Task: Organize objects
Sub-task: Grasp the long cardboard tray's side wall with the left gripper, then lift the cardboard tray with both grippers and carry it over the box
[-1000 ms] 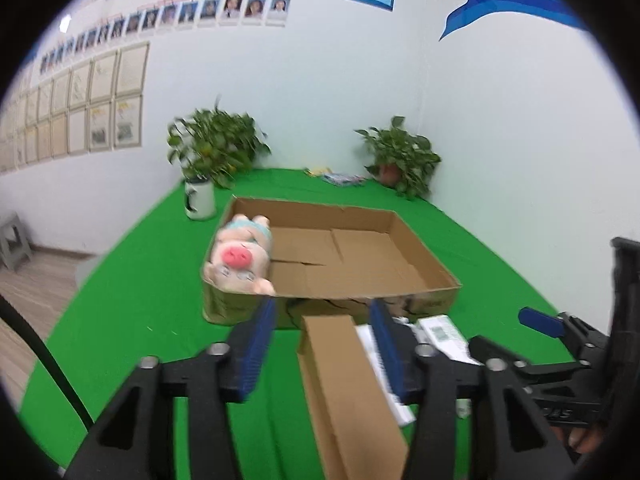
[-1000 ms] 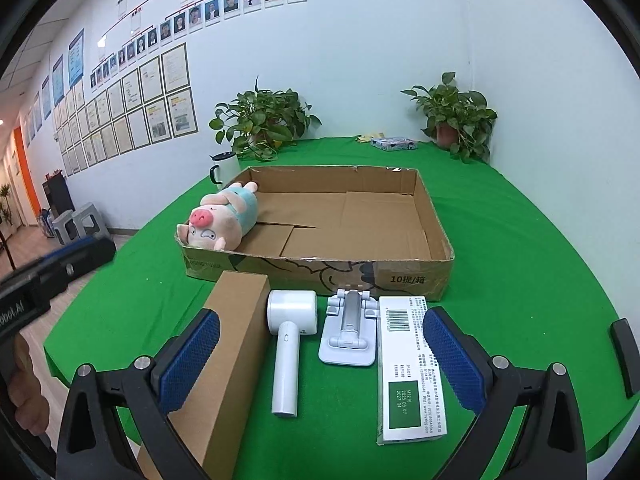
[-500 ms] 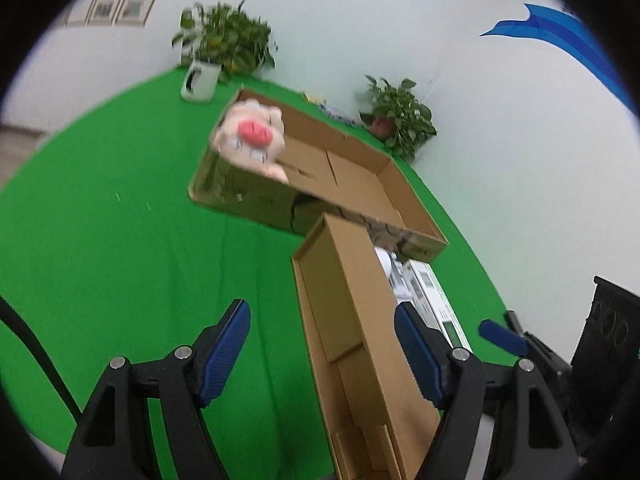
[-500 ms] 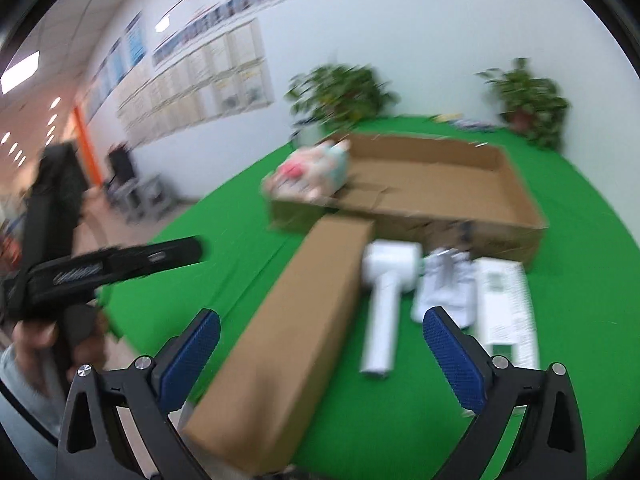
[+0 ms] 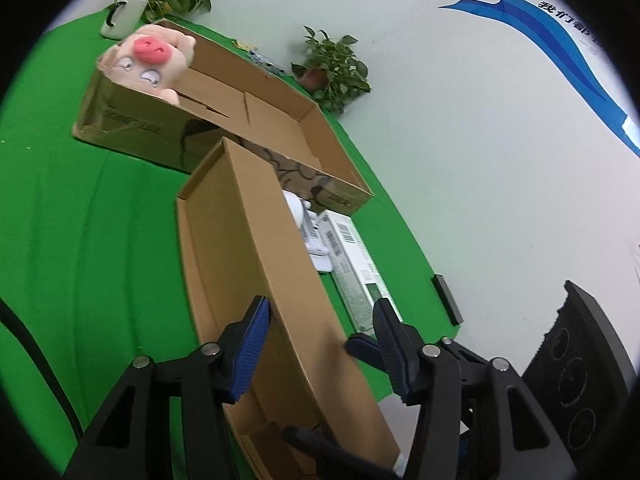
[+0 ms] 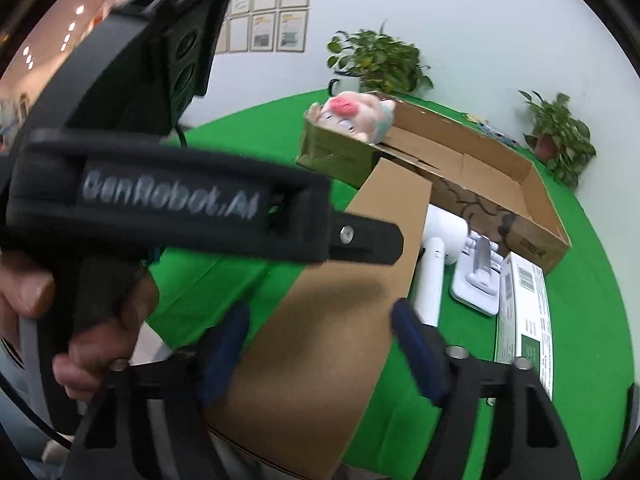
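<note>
A long brown cardboard box lies on the green table, its near end over the table's front edge; it also shows in the right wrist view. My left gripper is open, its blue pads on either side of the box's near end. My right gripper is open too, straddling the same end from the other side. A pink pig plush lies in the left end of a large shallow carton. A white hair dryer, a white stand and a white flat box lie in front of the carton.
The left hand-held gripper body fills the left of the right wrist view. Potted plants and a white mug stand at the table's back. A small black bar lies near the right table edge.
Both grippers have dropped low and moved in around the near end of the long brown box. The jaws of both have narrowed but stay open. The box has not moved.
</note>
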